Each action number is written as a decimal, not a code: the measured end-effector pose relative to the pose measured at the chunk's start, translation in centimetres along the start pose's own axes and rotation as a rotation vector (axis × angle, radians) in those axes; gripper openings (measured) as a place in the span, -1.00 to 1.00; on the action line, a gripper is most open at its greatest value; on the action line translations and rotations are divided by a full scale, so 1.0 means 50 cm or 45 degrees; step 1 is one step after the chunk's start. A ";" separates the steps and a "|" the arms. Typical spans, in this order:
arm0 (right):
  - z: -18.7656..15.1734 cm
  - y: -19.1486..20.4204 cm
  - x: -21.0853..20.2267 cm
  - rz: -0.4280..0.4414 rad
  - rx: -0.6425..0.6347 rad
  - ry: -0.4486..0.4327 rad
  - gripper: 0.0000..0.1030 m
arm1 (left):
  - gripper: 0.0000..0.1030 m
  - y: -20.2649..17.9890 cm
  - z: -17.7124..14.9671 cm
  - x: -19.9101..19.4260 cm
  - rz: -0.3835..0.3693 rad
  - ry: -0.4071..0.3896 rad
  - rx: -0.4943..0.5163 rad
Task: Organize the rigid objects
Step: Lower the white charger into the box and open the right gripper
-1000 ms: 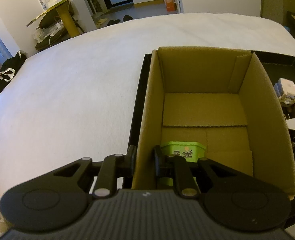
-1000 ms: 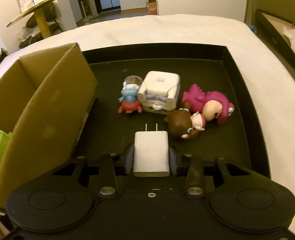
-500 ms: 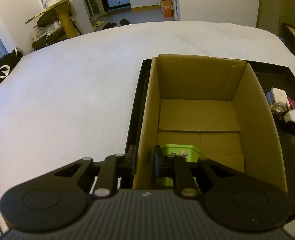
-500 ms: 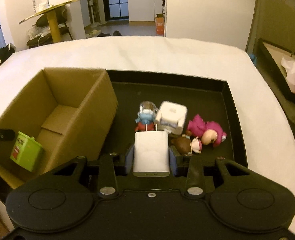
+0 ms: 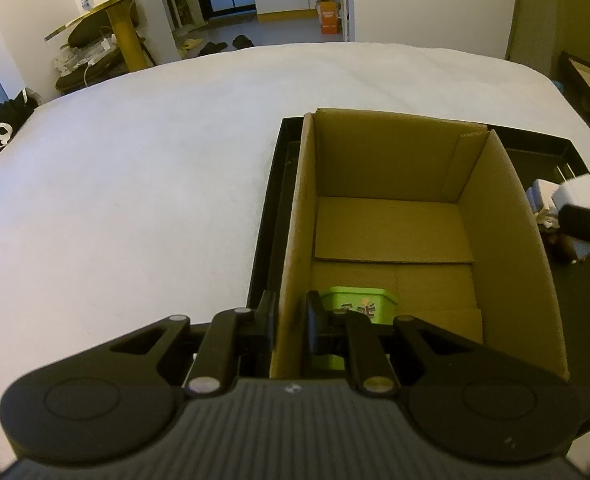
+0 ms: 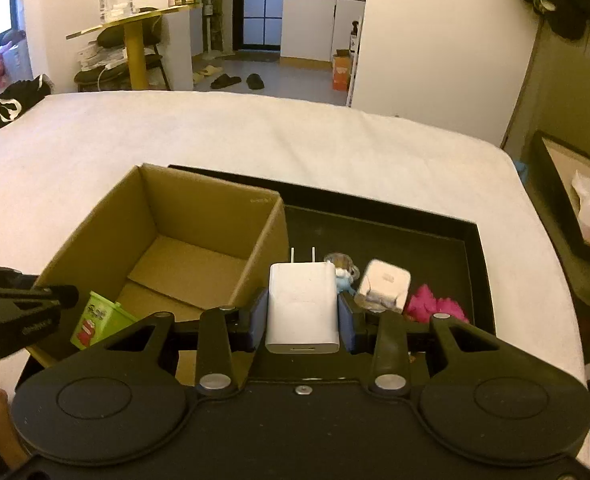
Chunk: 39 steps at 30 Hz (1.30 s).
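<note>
My left gripper [image 5: 291, 312] is shut on the near left wall of an open cardboard box [image 5: 295, 220], one finger outside and one inside. A green container [image 5: 359, 306] stands in the box's near corner, just behind the inner finger. My right gripper [image 6: 303, 312] is shut on a white plug charger [image 6: 303, 308], prongs pointing away, held in the air above the black tray [image 6: 471, 272] beside the box [image 6: 263, 248]. In the right wrist view, one of the left gripper's fingers [image 6: 47, 300] shows at the left by the green container [image 6: 99, 316].
Box and tray lie on a white bed. On the tray right of the box are a white cube toy [image 6: 385, 286], a blue figure [image 6: 343, 276] and a pink figure [image 6: 431, 306]. A second dark tray [image 6: 555, 200] sits off the bed's right side.
My right gripper has risen and pulled back with the charger, so the toys look smaller and the box's inside has come into view. The left gripper keeps its hold on the box wall.
</note>
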State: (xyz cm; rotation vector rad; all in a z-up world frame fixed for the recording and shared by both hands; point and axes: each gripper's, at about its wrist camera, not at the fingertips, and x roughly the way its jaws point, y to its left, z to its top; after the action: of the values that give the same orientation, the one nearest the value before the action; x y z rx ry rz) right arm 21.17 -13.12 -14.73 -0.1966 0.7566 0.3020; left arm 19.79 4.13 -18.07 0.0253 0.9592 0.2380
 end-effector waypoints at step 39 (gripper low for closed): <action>0.045 0.159 0.024 0.112 -0.197 0.013 -0.29 | 0.15 0.071 0.005 -0.009 -0.063 -0.032 -0.168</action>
State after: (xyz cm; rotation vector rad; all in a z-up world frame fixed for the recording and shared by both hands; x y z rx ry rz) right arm 20.76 -4.80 -14.47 -0.3114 0.7538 0.4435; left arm 19.07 7.52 -17.13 -0.1163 0.9162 0.2547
